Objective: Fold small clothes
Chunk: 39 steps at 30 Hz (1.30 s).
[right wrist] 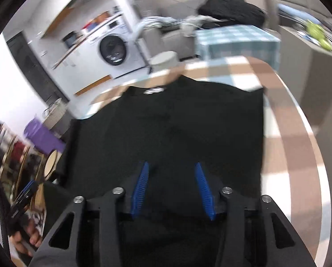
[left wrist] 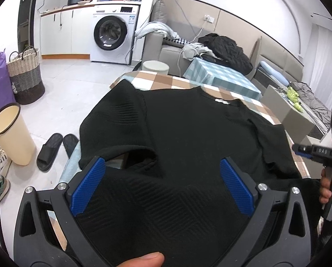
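a: left hand-held gripper (left wrist: pixel 162 178) — blue pads spread wide, nothing pinched. black top (left wrist: pixel 188 129) lies under and between them, near hem bunched up toward the lens.

b: and the right hand-held gripper (right wrist: pixel 171 189)?

a: jaws parted too, narrower gap, hovering over the near hem. view is smeared by motion, so i can't say for sure the pads touch cloth.

b: where's the garment sitting?

a: spread flat on the bench (left wrist: pixel 157 80), over a brown-and-white checked cloth, collar at the far end, sleeves out to each side. laid open like that, i'd judge, so both near corners can be picked and carried toward the collar.

b: any writing?

a: small white label (left wrist: pixel 222 101) at the neckline, too small to read. letters on the right tool's body at the edge of the left view look like "dab" or similar; uncertain. washing machine (left wrist: pixel 113 34) beyond has a sticker, illegible.
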Each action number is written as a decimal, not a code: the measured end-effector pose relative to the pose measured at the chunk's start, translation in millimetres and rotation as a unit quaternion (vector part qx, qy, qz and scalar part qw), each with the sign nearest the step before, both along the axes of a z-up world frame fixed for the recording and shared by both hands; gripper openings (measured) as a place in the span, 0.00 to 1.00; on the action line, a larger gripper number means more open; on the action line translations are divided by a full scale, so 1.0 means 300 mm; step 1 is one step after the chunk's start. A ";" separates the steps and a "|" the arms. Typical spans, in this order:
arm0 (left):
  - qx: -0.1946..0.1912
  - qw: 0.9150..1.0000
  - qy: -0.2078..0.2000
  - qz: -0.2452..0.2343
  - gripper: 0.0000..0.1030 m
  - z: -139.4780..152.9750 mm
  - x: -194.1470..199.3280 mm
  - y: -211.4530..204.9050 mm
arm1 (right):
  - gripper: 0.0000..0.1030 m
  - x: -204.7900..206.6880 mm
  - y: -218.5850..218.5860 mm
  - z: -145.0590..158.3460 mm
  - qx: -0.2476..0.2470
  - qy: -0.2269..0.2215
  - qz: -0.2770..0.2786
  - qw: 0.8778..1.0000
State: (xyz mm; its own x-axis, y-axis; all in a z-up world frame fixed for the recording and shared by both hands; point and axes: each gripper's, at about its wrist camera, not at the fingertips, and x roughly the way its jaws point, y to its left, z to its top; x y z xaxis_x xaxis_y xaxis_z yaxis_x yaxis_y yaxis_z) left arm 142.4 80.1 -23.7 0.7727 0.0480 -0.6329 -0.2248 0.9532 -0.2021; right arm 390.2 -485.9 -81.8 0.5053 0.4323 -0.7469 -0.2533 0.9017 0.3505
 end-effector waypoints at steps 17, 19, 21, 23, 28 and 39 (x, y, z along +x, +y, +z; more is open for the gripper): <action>-0.101 0.993 0.014 0.061 0.81 -0.047 -0.059 0.253 | 0.57 -0.135 -0.040 -0.021 0.012 0.028 -0.031 0.999; -0.128 0.990 0.007 0.053 0.76 -0.044 -0.045 0.263 | 0.57 -0.168 -0.070 0.011 0.019 0.019 -0.043 0.999; -0.139 0.989 -0.002 0.051 0.75 -0.032 -0.017 0.262 | 0.60 -0.201 -0.096 0.028 0.026 0.014 -0.050 0.998; -0.140 0.989 0.000 0.041 0.75 -0.024 0.025 0.247 | 0.60 -0.224 -0.120 0.030 0.030 0.012 -0.061 0.998; -0.181 0.981 0.065 0.036 0.75 -0.111 0.151 0.235 | 0.60 -0.244 -0.150 0.008 0.048 0.025 -0.081 0.995; -0.252 0.959 0.060 0.111 0.74 -0.184 0.188 0.359 | 0.60 -0.239 -0.170 0.013 0.051 0.019 -0.100 0.994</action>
